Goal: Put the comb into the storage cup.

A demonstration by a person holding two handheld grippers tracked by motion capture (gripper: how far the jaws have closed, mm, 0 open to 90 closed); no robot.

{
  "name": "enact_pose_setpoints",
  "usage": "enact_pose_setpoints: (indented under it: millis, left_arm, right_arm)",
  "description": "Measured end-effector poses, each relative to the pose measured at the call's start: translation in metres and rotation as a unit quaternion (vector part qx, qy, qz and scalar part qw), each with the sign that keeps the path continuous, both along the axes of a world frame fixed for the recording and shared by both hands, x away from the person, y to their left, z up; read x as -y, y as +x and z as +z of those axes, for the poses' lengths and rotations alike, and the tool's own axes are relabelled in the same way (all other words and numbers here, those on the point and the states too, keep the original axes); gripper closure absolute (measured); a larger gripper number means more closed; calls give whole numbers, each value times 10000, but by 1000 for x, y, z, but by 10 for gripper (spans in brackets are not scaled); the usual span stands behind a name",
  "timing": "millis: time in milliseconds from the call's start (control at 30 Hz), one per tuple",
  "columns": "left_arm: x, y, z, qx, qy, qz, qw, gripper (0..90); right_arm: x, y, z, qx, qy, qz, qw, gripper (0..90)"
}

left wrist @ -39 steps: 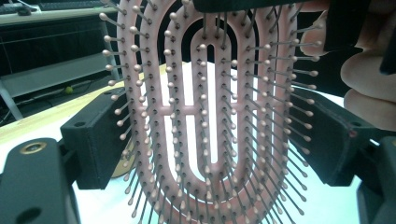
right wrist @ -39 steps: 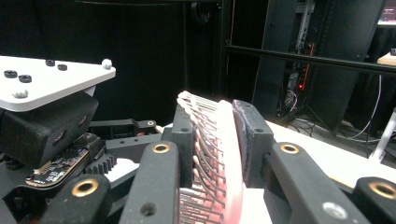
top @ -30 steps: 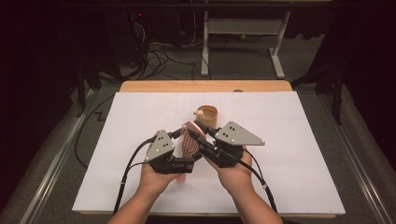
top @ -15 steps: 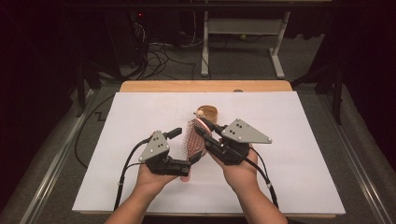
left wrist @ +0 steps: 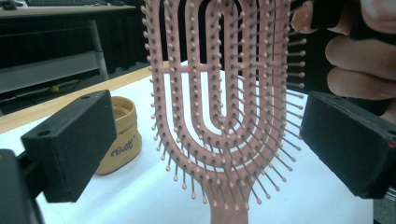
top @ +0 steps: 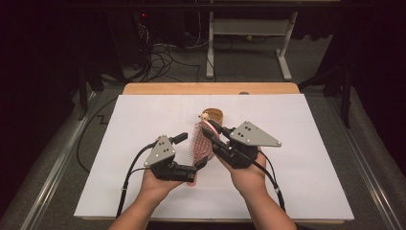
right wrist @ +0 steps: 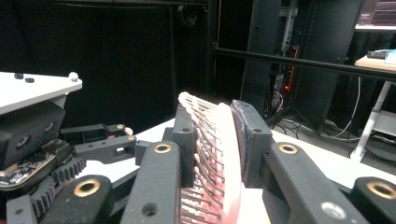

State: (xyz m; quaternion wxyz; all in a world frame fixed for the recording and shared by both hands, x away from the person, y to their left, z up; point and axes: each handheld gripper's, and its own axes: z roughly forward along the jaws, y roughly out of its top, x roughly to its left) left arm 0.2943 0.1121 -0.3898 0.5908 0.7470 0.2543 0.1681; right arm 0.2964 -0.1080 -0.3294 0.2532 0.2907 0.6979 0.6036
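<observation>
A pink vented hairbrush [top: 200, 143] stands on edge above the white table cover [top: 306, 158], bristles toward the left hand. My right gripper [top: 208, 129] is shut on its head; in the right gripper view the jaws of the right gripper [right wrist: 217, 116] press the bristle side and the back of the hairbrush [right wrist: 229, 154]. My left gripper [top: 191, 151] is open at the handle end. In the left gripper view its two pads stand wide apart, so the left gripper [left wrist: 210, 144] straddles the hairbrush [left wrist: 226, 205] without touching it.
A small tan round container [top: 213, 115] sits on the cover just beyond the brush, also seen as the tan container [left wrist: 119, 135] past my left jaw. The wooden table edge [top: 210, 88] runs along the back. A desk frame and cables lie on the floor beyond.
My left gripper has opened and let go of the brush. The right gripper has risen a little and keeps its hold on the head.
</observation>
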Motion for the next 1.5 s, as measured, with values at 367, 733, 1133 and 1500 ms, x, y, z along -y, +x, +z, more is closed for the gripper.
enact_pose_setpoints:
  millis: [367,733,1133,1500]
  left_arm:
    - [1,0,-5,-54,49,-22,10000,48]
    - [-11,-3,-7,22,41,7,10000,50]
    - [-60,0,-11,-13,18,385,9993,44]
    - [-116,-9,-34,-52,37,845,9964,9]
  right_arm:
    - [5,2,4,39,-8,-71,10000,747]
    - [16,7,13,117,-65,-247,9996,746]
    - [29,15,18,167,-107,-499,9986,747]
    - [38,24,21,225,-186,-725,9969,747]
